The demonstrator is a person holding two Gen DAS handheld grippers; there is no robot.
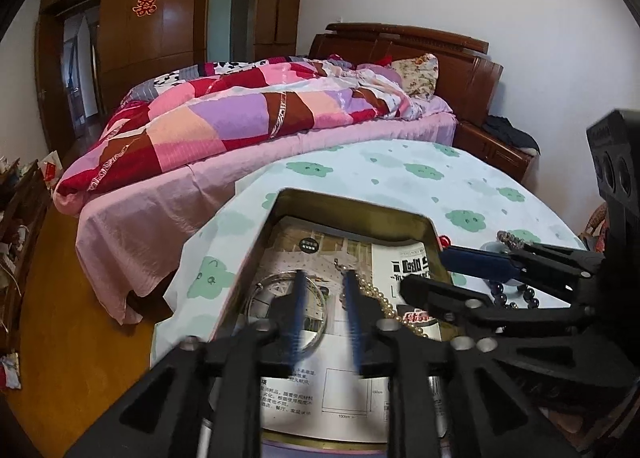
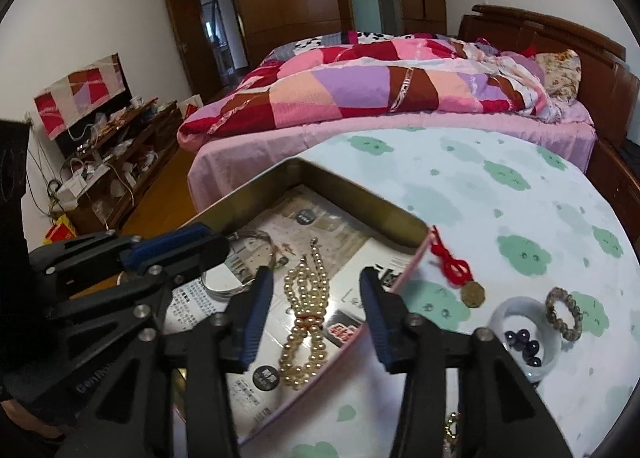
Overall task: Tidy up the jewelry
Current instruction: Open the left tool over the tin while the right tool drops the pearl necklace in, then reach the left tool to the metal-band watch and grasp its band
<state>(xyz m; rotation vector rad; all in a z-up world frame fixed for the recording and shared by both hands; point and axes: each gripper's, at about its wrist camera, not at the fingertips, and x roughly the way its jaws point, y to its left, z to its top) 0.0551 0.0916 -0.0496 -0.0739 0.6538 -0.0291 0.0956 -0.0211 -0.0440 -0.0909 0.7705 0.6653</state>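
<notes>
Listing left to right, right wrist view first.

Left gripper (image 2: 208, 244): entering from the left edge, blue-padded fingers pointing right over the near-left part of the tin; jaws parted in the left wrist view (image 1: 326, 290), nothing between them, hovering above the silver bangle.

Tin box (image 2: 352, 198): shallow, gold-walled, pink outer rim, lined with printed paper; resting on the table, one corner pointing away toward the bed.

Silver bangle (image 2: 228, 284): inside the tin at its left, lying flat, partly hidden behind the left gripper; seen as a ring (image 1: 256, 286) under the left fingers.

Pearl necklace (image 2: 306, 314): inside the tin, right of the bangle, strands bunched and pinched at a reddish tie; long axis running from near edge to far, clasp end pointing away toward the far tin wall.

Right gripper (image 2: 316, 306): jaws wide apart, holding nothing, straddling the necklace from above without visible contact.

Red knotted cord with coin pendant (image 2: 472, 294): on the cloth just outside the tin's right rim, cord end touching the rim, coin toward the near side.

White bangle (image 2: 504, 310): on the cloth, right of the coin, dark purple beads (image 2: 524, 342) lying inside it.

Grey bead bracelet (image 2: 564, 312): leaning on the white bangle's far-right edge.

Tablecloth (image 2: 500, 218): pale, green cloud print.
</notes>
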